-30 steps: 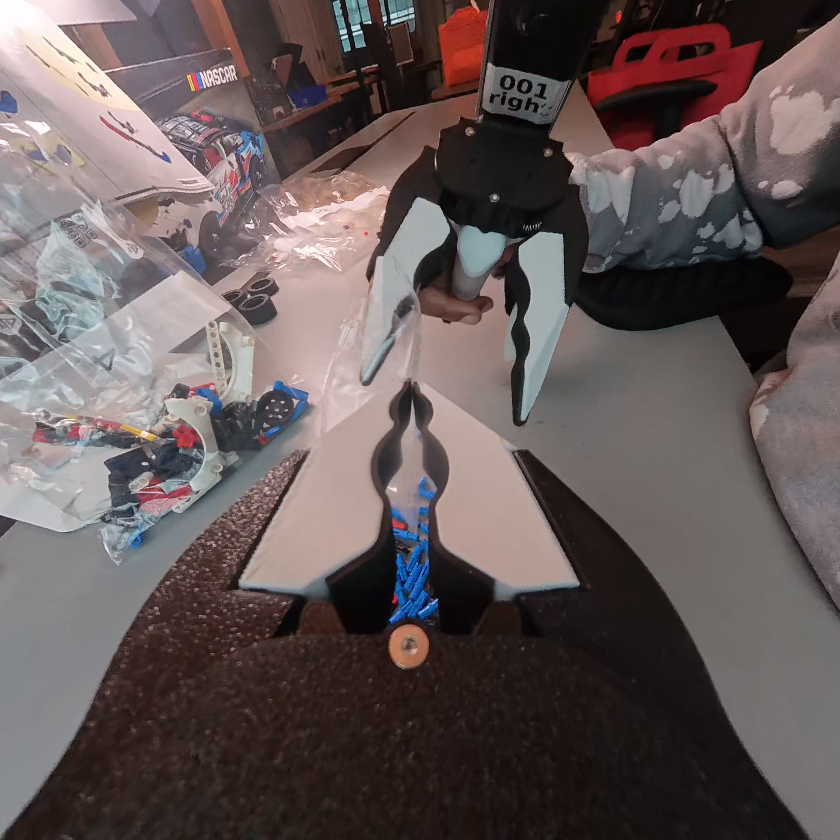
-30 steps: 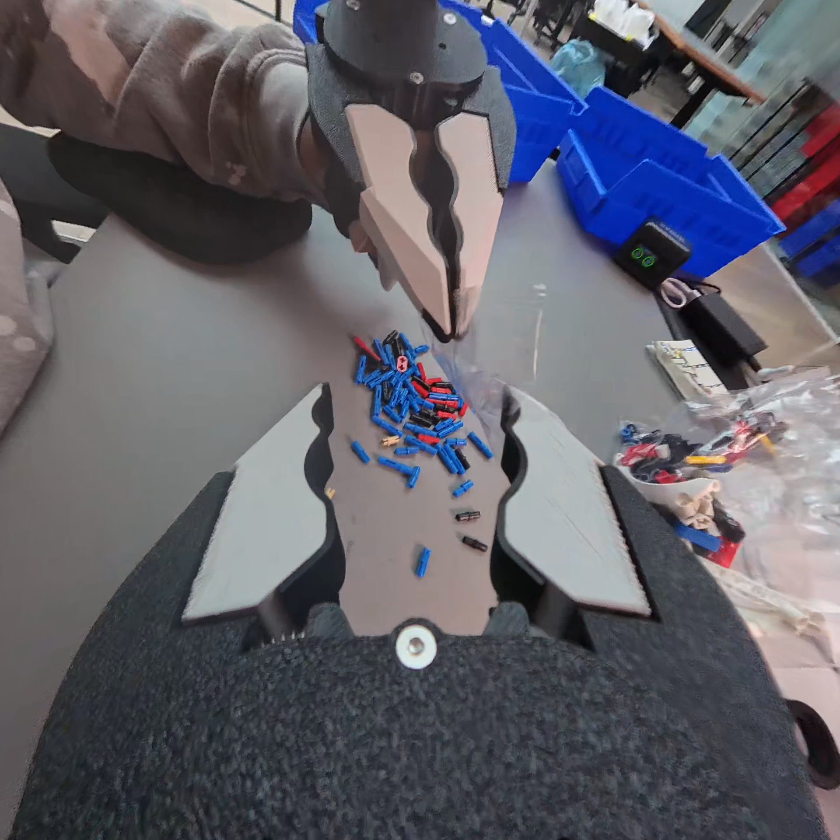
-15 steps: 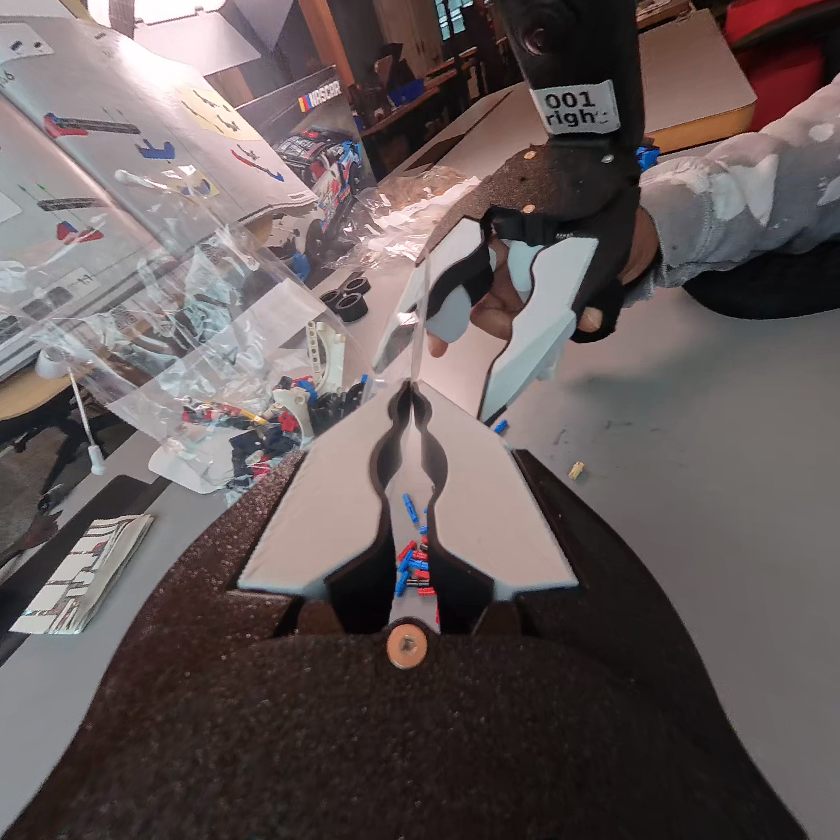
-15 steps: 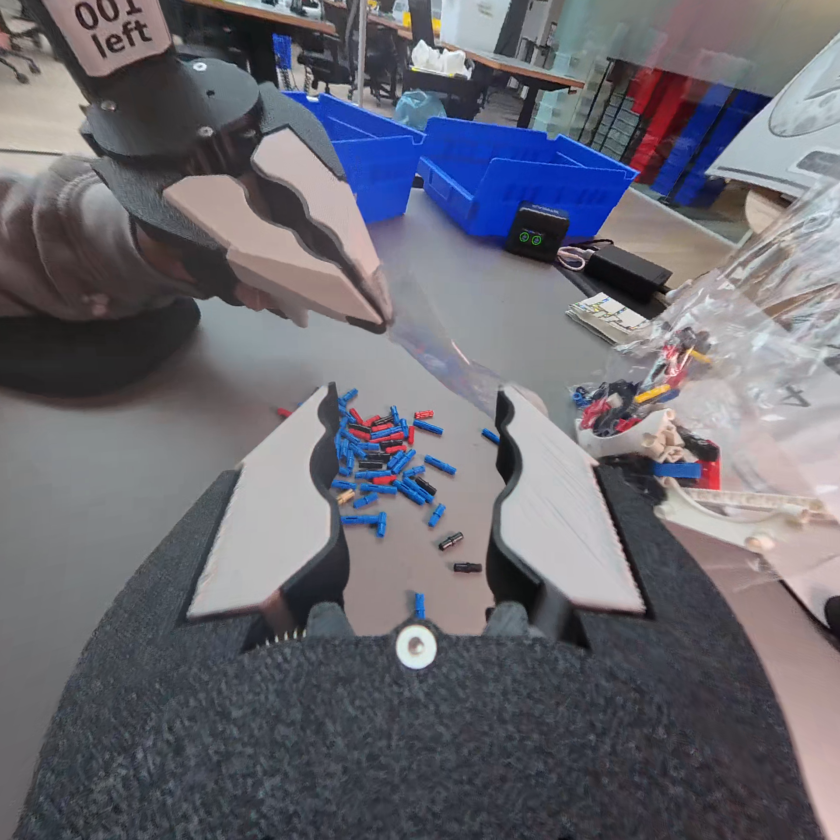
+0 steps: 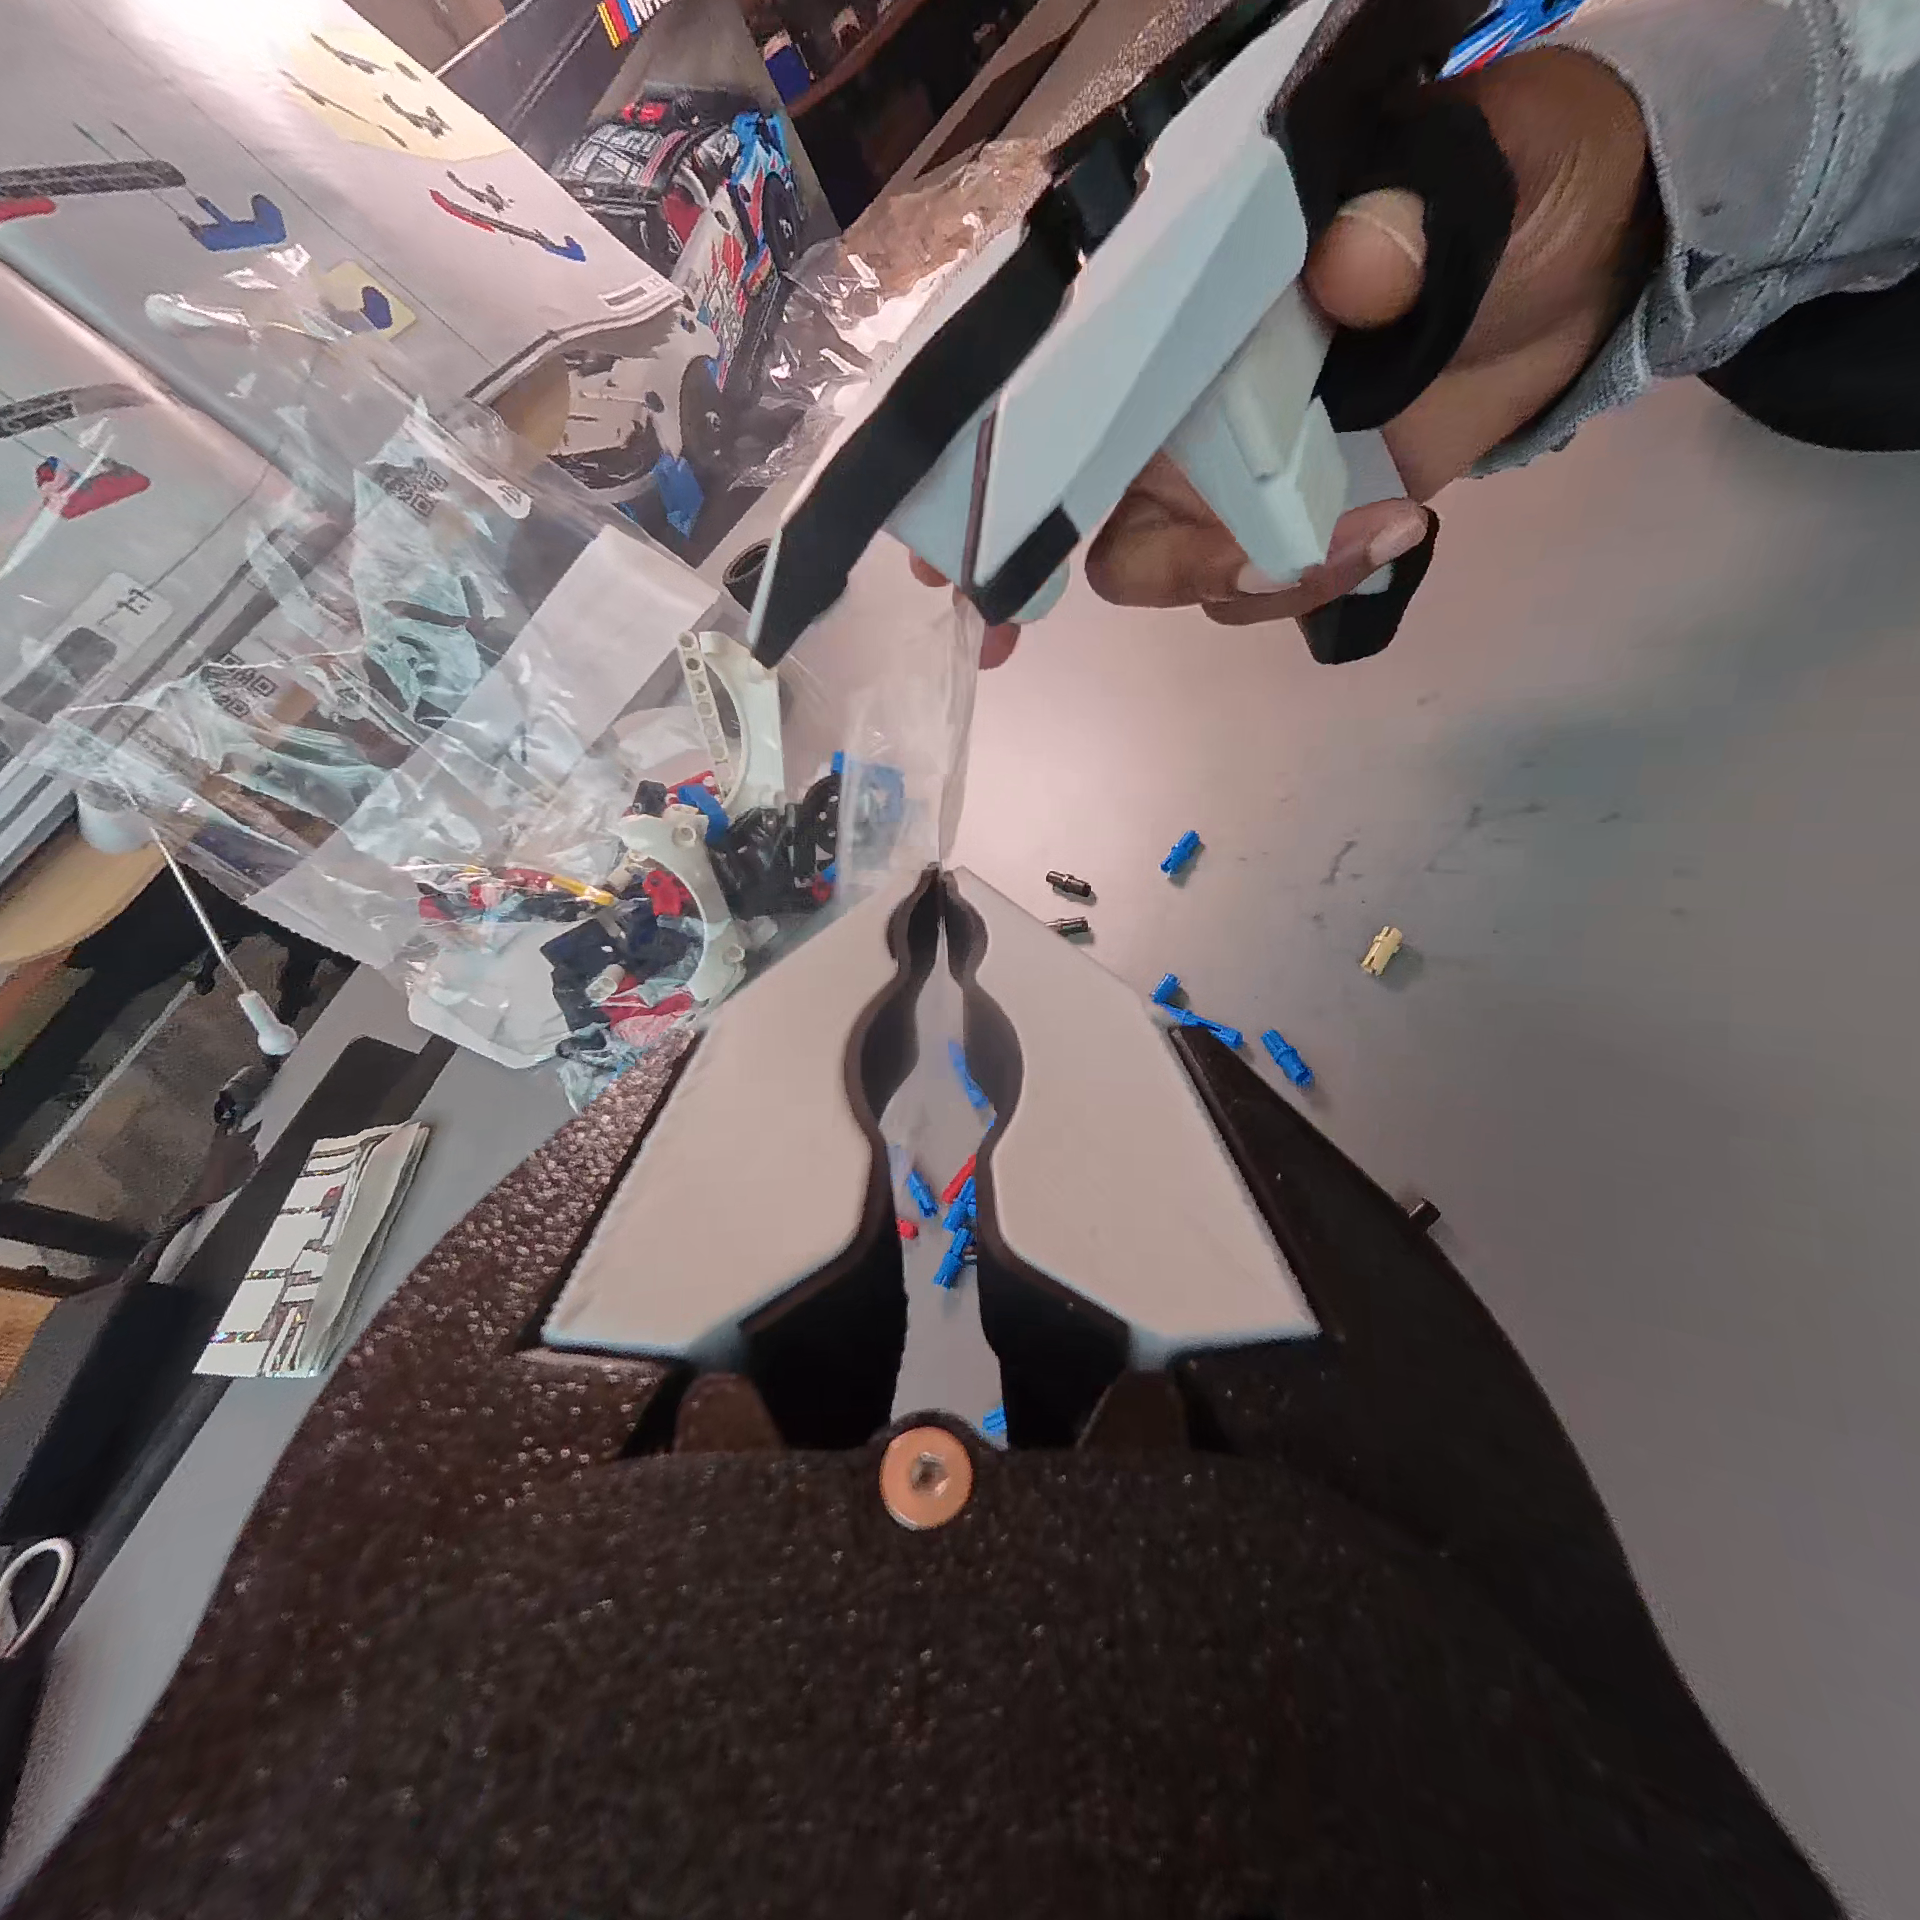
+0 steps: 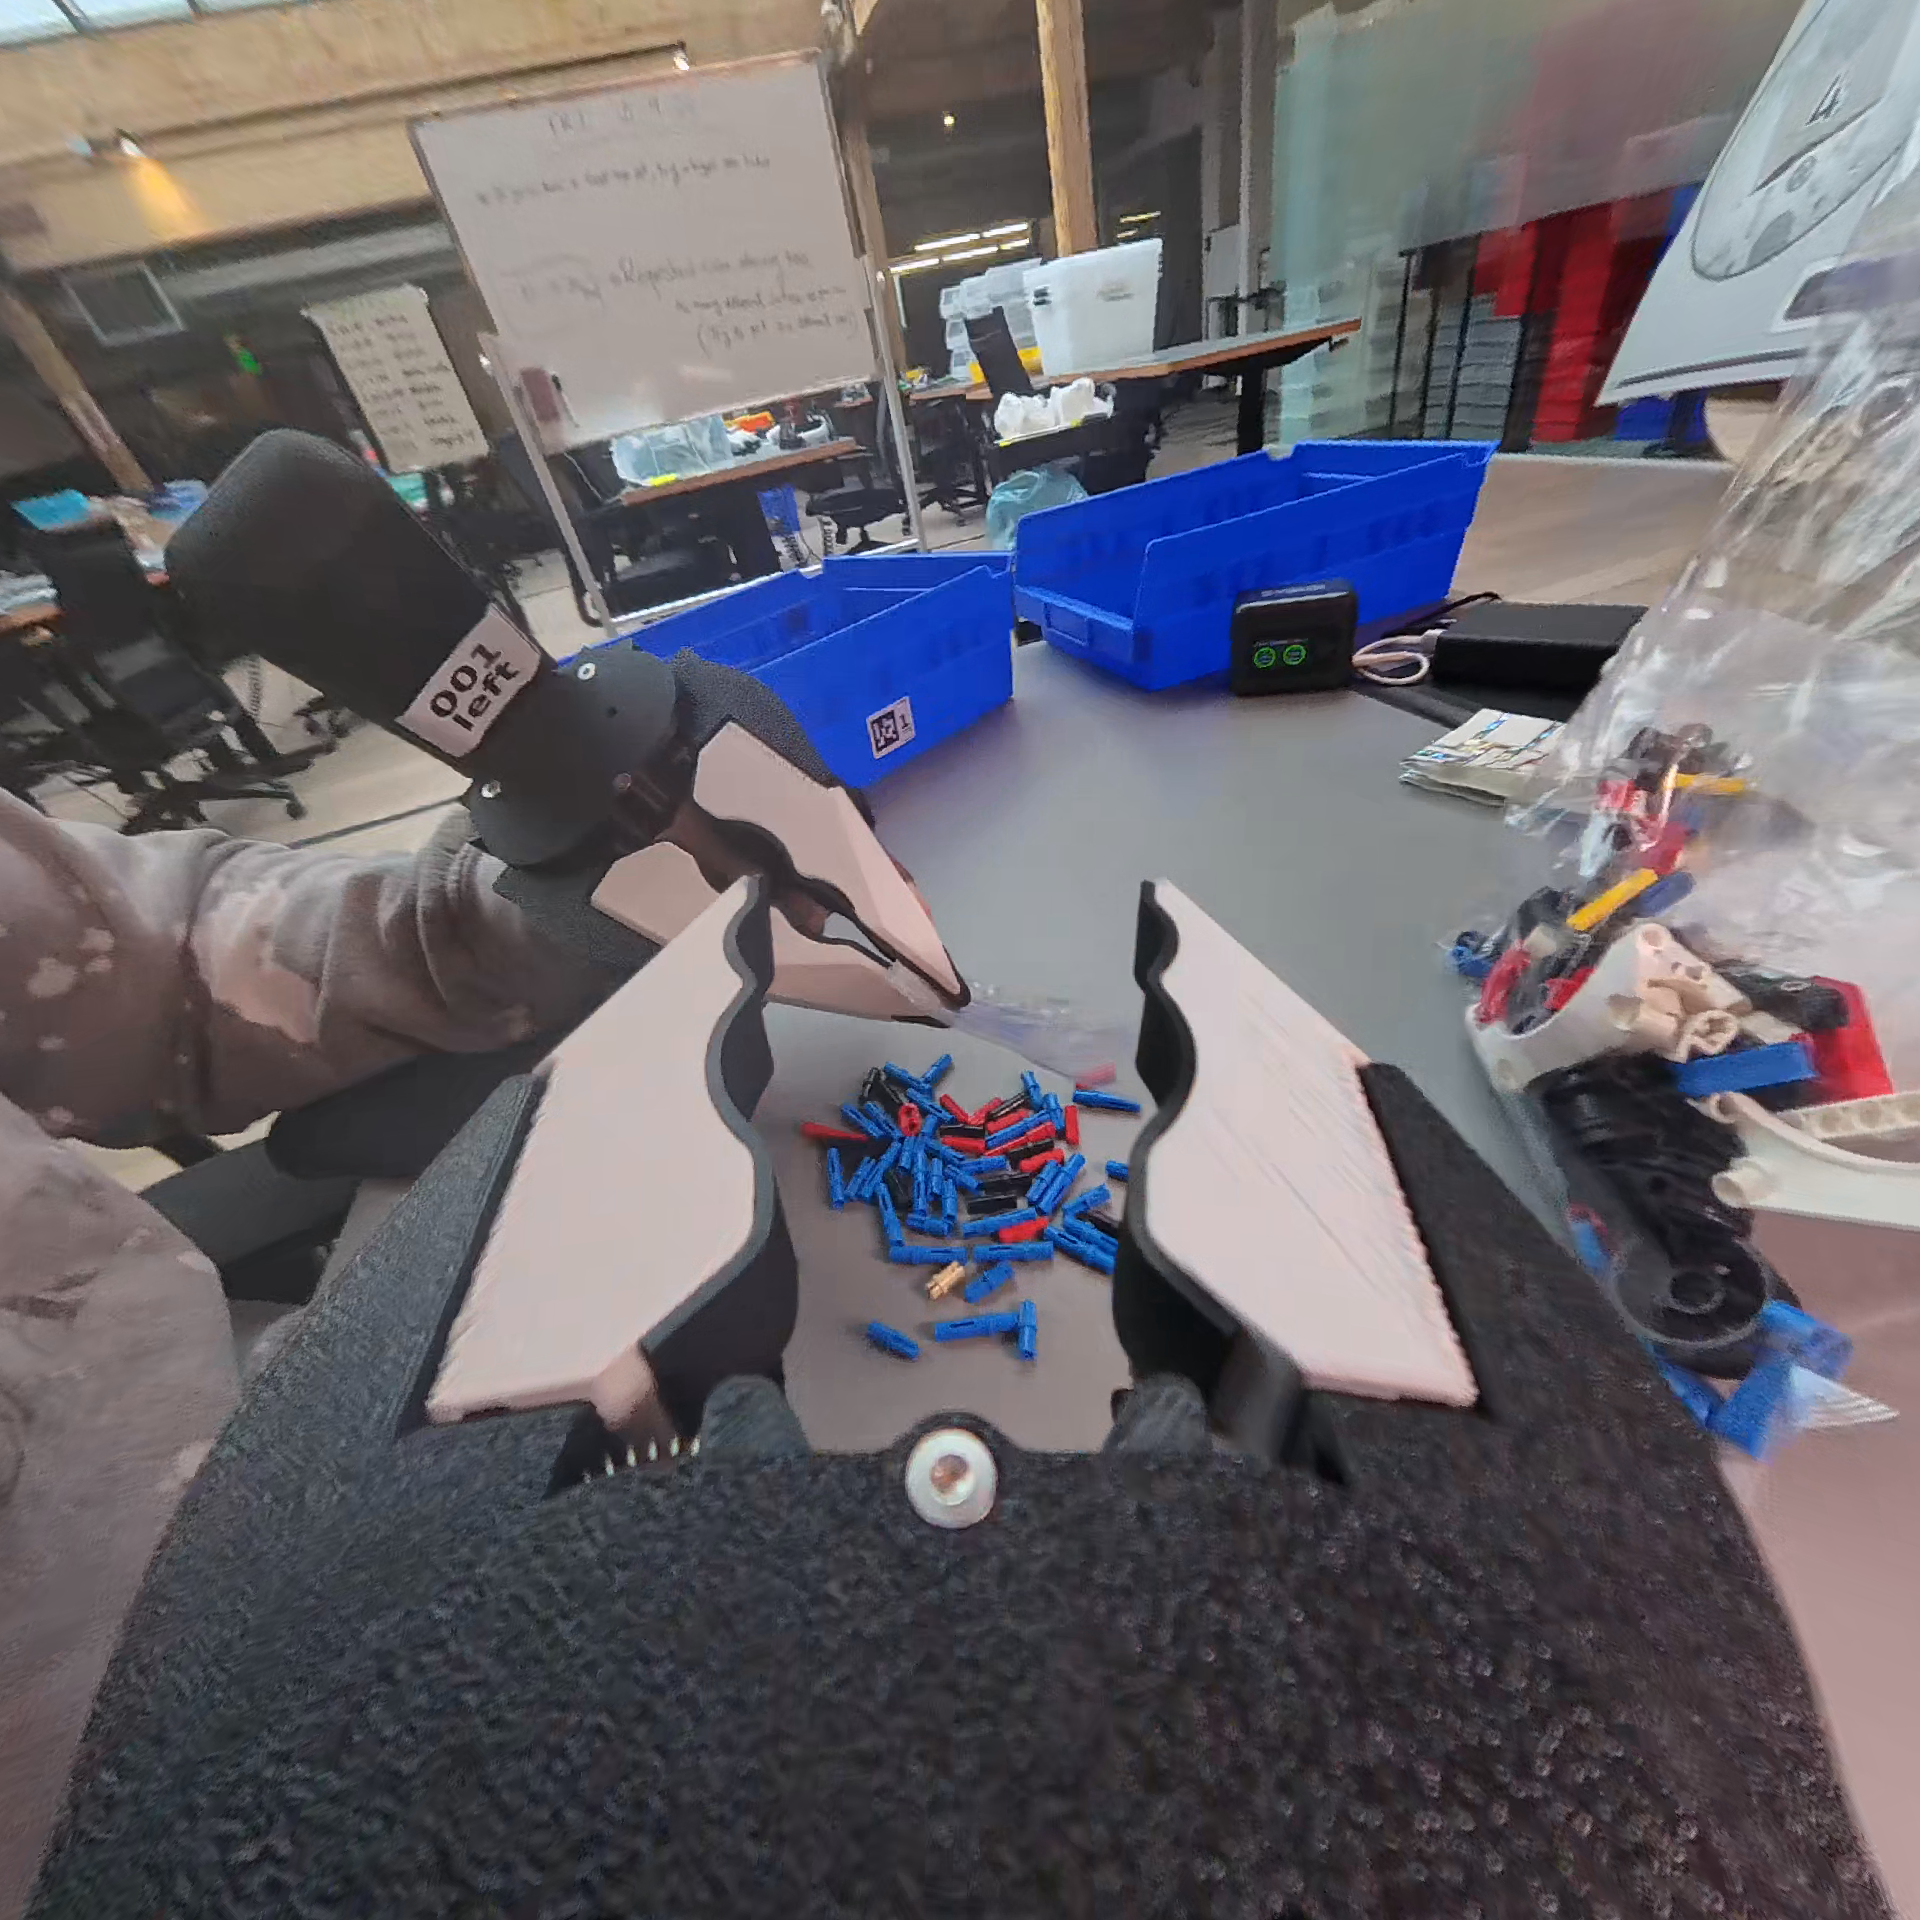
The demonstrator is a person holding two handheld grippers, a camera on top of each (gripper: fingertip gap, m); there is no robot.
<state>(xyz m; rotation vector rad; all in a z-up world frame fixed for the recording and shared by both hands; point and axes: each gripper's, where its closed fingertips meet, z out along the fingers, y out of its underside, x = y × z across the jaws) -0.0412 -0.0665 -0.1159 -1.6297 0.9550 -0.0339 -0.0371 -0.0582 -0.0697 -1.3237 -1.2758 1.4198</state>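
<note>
My left gripper (image 5: 940, 875) is shut on the edge of a small clear plastic bag (image 5: 958, 748). In the right wrist view the left gripper (image 6: 951, 992) comes in from the left, low over the table, and the bag (image 6: 1039, 1023) trails from its tips. A pile of small blue, red and black pins (image 6: 977, 1153) lies on the grey table (image 6: 1247, 831) just below the bag. My right gripper (image 6: 948, 894) is open and empty, above the pile. In the left wrist view it (image 5: 883, 623) hangs just above the bag's free end. Loose pins (image 5: 1179, 852) lie scattered.
A large clear bag of mixed building parts (image 6: 1662, 987) lies right of the pile, also in the left wrist view (image 5: 623, 883). Two blue bins (image 6: 1247, 551), a black device with green lights (image 6: 1294, 639) and a folded booklet (image 6: 1475, 758) stand farther back. A printed box (image 5: 312, 208) leans behind.
My left gripper has dropped lower and swung left of the pile, still shut on the bag. My right gripper has tilted up towards level and come closer, staying open.
</note>
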